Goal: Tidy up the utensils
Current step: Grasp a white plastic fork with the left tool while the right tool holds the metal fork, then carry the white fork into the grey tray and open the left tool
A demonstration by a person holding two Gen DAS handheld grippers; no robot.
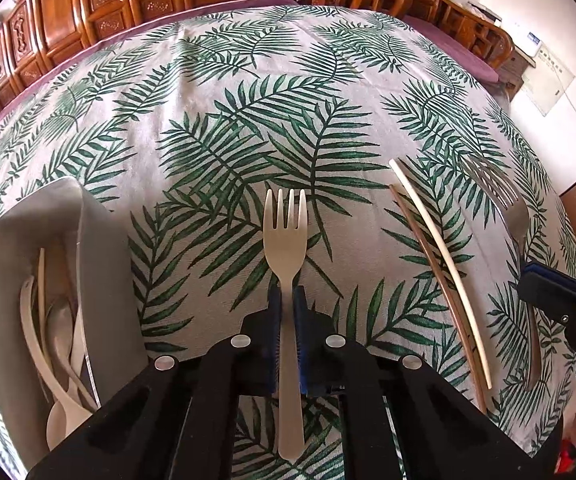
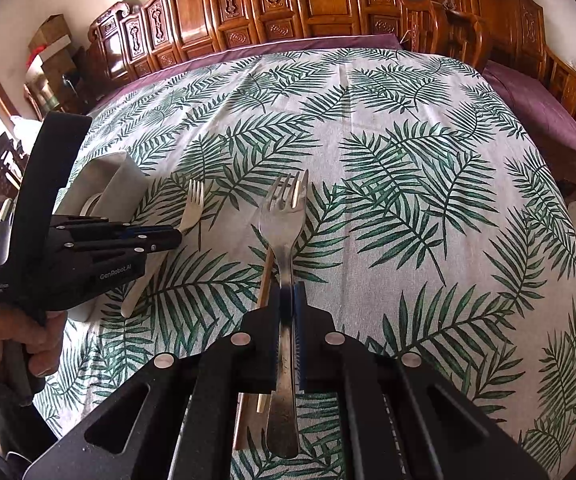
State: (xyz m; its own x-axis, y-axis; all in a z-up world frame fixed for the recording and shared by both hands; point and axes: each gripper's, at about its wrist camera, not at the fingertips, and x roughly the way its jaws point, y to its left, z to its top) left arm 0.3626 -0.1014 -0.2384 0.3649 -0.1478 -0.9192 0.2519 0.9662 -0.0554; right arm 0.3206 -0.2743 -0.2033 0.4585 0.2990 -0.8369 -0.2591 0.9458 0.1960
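The left hand-held gripper (image 1: 286,300) is clenched on the handle of a cream plastic fork (image 1: 286,236), tines pointing away over the leaf-print counter (image 1: 248,100), just right of a grey tray (image 1: 104,264) holding pale spoons (image 1: 60,360). The right hand-held gripper (image 2: 288,300) grips a metal fork (image 2: 284,224) by its neck, above two chopsticks (image 2: 266,280) lying on the cloth beneath it

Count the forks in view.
2. A cream fork is clamped in the left gripper; a metal fork is clamped in the right gripper. The organizer may hide more.
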